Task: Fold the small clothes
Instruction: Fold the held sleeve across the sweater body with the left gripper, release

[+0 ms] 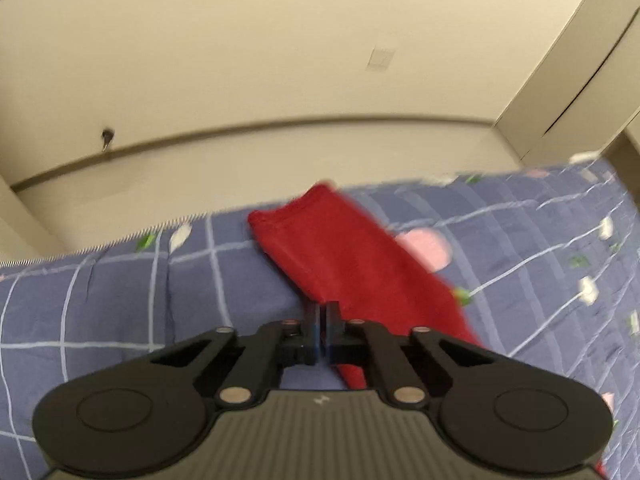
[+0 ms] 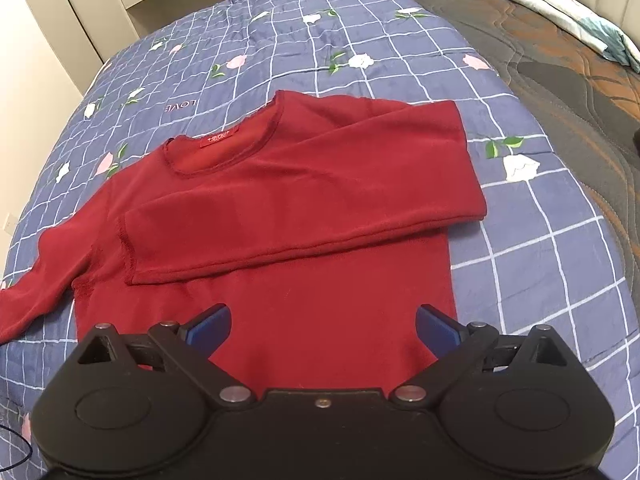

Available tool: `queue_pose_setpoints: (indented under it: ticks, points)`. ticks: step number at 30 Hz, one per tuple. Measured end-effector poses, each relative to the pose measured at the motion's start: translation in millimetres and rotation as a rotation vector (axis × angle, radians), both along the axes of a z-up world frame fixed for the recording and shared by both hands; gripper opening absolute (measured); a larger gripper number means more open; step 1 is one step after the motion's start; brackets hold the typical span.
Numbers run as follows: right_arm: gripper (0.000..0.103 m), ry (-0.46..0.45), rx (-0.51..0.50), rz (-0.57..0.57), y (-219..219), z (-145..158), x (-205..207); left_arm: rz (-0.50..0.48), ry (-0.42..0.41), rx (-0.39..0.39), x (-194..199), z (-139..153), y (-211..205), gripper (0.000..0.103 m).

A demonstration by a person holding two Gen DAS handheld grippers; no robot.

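Observation:
A dark red long-sleeved sweater (image 2: pixel 280 200) lies flat on a blue checked flowered bedspread (image 2: pixel 360 40). One sleeve is folded across the chest; the other sleeve (image 2: pixel 36 280) stretches out to the left. My right gripper (image 2: pixel 323 326) is open and empty, hovering over the sweater's lower body. In the left wrist view, that outstretched sleeve (image 1: pixel 340 256) runs away from me to its cuff near the bed edge. My left gripper (image 1: pixel 323 312) is shut on the sleeve's near edge.
The bed edge (image 1: pixel 120 238) and a beige wall with a switch plate (image 1: pixel 381 58) lie beyond the left gripper. A wardrobe (image 1: pixel 568 80) stands at right. A dark quilted mattress (image 2: pixel 560 92) and a folded pillow (image 2: pixel 560 8) lie right of the bedspread.

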State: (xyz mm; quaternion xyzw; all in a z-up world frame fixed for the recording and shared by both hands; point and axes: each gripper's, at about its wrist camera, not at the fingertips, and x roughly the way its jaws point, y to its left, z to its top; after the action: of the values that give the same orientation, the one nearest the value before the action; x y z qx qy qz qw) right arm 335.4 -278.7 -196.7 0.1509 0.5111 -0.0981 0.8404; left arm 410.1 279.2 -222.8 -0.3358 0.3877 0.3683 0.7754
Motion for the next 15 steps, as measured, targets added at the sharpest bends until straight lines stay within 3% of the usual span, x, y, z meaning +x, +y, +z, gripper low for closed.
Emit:
queue_pose_setpoints:
  ticks: [3,5,11,15]
  points:
    - [0.099,-0.005,0.012,-0.014,0,2,-4,-0.051,-0.071,0.079,3,26,-12,0.0]
    - [0.099,-0.013,0.021,-0.024,-1,5,-7,-0.135,-0.118,0.149,7,51,-28,0.0]
    - [0.099,-0.038,0.054,-0.073,-8,11,-17,-0.53,-0.263,0.432,22,122,-108,0.0]
    - [0.099,-0.056,0.069,-0.103,-15,16,-26,-0.777,-0.357,0.565,32,158,-181,0.0]
